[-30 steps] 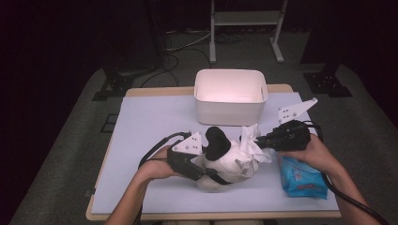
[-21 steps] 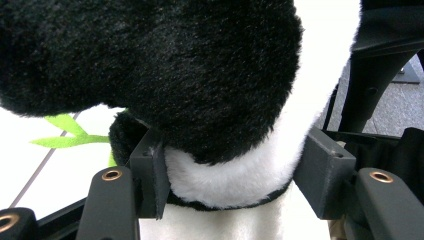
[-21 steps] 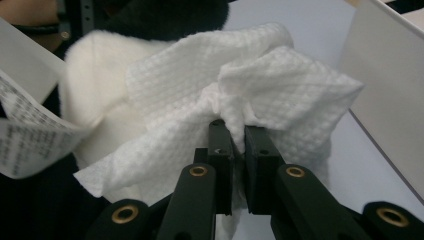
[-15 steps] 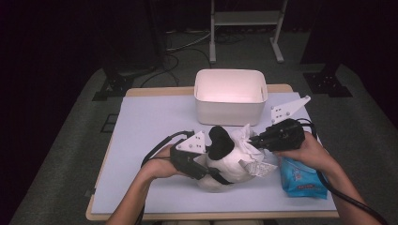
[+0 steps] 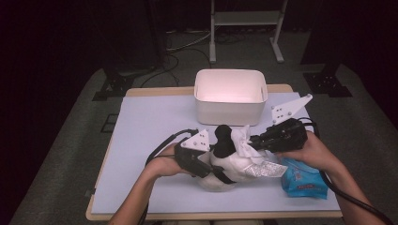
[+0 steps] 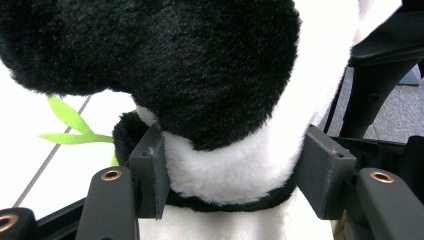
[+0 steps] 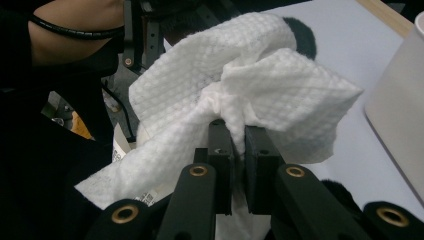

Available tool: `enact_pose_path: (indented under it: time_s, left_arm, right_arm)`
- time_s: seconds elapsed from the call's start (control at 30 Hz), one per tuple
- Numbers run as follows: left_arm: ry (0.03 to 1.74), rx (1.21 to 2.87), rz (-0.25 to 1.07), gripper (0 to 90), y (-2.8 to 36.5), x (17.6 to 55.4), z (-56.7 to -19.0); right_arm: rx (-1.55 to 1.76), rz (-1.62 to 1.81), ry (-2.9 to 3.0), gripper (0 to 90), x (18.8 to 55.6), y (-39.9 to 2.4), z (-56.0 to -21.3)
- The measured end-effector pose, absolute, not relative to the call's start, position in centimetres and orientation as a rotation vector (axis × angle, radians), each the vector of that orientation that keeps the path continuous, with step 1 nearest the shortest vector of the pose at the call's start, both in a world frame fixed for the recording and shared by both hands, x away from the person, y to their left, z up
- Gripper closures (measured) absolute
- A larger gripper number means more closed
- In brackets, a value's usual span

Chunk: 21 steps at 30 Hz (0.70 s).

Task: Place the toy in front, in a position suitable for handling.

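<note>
Since the earlier frames the right gripper (image 5: 256, 140) has drifted a little up and toward the white bin (image 5: 231, 96), carrying the white wipe (image 5: 241, 137) with it, while the left gripper (image 5: 206, 164) has kept its place. The right gripper's jaws are pinched tight on a gathered fold of the wipe (image 7: 240, 95), whose quilted cloth fans out above and to both sides of the pads (the weave shows plainly in the right gripper view). The left gripper (image 6: 235, 170) clasps the plush panda (image 6: 200, 75) between its two pads, which press into the white fur just under a black furry part; a green felt leaf (image 6: 67, 122) pokes out beside it. In the high view the panda (image 5: 230, 161) lies on the pale table cover (image 5: 150, 122) near the front edge, between the two hands, with the wipe resting against its upper side. A blue packet of wipes (image 5: 302, 178) lies just beside the right hand (image 5: 309, 150), and the bin stands behind, apart from the toy.
</note>
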<state>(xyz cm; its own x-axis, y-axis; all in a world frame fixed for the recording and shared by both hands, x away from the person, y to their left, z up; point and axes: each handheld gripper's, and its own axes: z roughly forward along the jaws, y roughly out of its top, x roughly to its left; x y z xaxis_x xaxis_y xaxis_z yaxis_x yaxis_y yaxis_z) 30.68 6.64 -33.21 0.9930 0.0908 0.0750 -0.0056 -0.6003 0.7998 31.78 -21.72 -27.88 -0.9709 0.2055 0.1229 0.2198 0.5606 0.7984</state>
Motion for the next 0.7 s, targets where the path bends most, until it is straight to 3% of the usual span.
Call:
enact_pose_path:
  time_s: [0.7]
  left_arm:
    - [0.039,2.226,0.138,38.7,5.2,30.6,-33.0]
  right_arm:
    - [-0.411,-1.385,-2.817,82.9,31.7,-21.7,-27.8]
